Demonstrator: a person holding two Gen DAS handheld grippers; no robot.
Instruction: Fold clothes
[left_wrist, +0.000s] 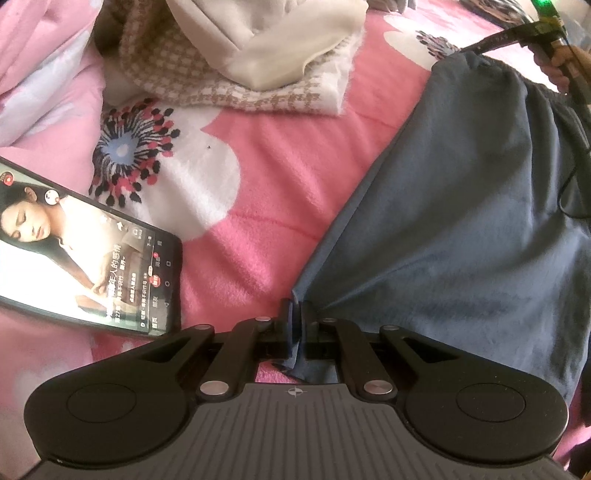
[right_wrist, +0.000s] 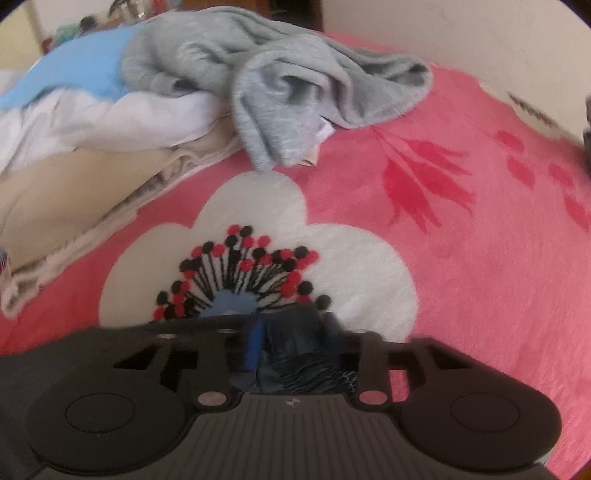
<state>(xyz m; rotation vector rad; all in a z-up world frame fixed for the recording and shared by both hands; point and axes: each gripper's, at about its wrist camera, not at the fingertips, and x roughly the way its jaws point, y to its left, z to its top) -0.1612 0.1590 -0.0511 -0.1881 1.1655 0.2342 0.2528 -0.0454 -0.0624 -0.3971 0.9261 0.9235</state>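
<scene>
Two handheld grippers work over a pink fleece blanket (left_wrist: 266, 236) that covers the whole surface and is printed with large white flowers with red and black dotted centres. Next in size is a slate-blue garment (left_wrist: 461, 221), stretched across the blanket on the right of the left wrist view, running from the near middle up to the far right corner. Beyond it, at the top of that view, lies a pile of clothes (left_wrist: 236, 62): a cream piece resting on a beige-and-white houndstooth one. The right wrist view shows a crumpled grey sweatshirt (right_wrist: 288, 81) at the far side of the blanket, lying against a stack of white, tan and light-blue fabric (right_wrist: 85, 122) on the left. A smartphone (left_wrist: 81, 254) with a lit screen lies flat on the blanket to the left of the blue garment, well apart from it. The left gripper (left_wrist: 294, 317) has its jaws clenched on the near corner of the blue garment, with cloth pinched between the fingers and hanging below them. The right gripper (right_wrist: 291, 332) grasps a bunched dark blue fold of the same garment between its fingers; in the left wrist view it appears at the far corner, with part of a hand (left_wrist: 561, 62) around it.
</scene>
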